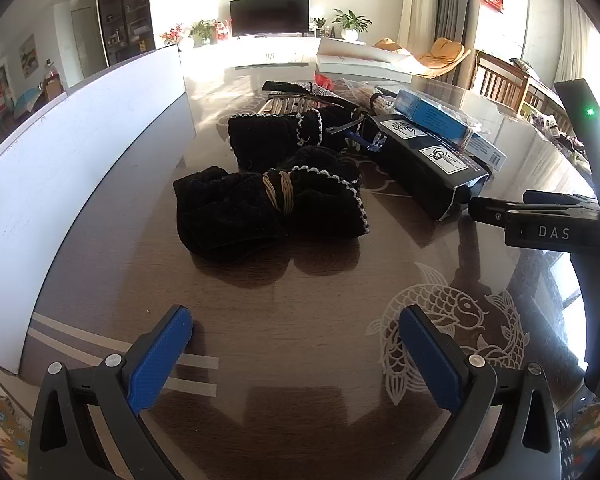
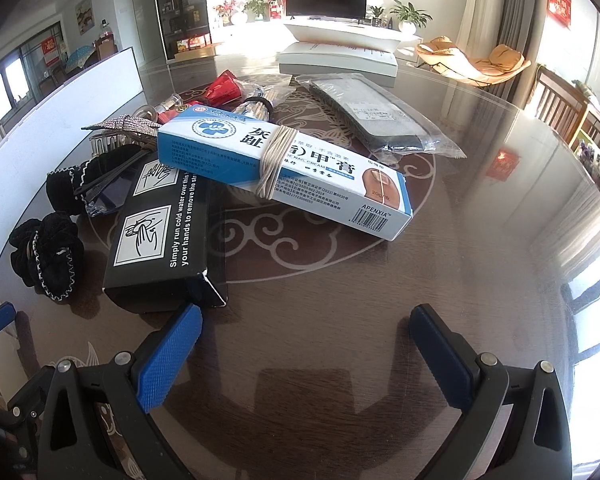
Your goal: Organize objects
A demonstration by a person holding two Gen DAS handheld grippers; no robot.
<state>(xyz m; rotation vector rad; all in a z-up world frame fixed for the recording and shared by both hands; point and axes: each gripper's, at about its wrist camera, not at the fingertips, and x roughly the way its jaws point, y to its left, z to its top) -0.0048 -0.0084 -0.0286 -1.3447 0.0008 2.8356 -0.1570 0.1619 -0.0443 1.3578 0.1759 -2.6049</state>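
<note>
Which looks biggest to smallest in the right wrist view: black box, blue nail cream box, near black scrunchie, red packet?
1. Blue nail cream box and black box: similar in apparent size; the black one is nearer, so unranked.
2. Near black scrunchie.
3. Red packet: smallest, but farthest back and partly hidden.

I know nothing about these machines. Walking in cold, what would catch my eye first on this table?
Probably the blue-and-white cream box, bound with tan elastic bands, lying slantwise across a long black box in the middle of the glossy patterned table. To their left sit two black scrunchies with silvery trim, beside a white panel. Nearest the camera, both open grippers, left and right, hover empty.
</note>
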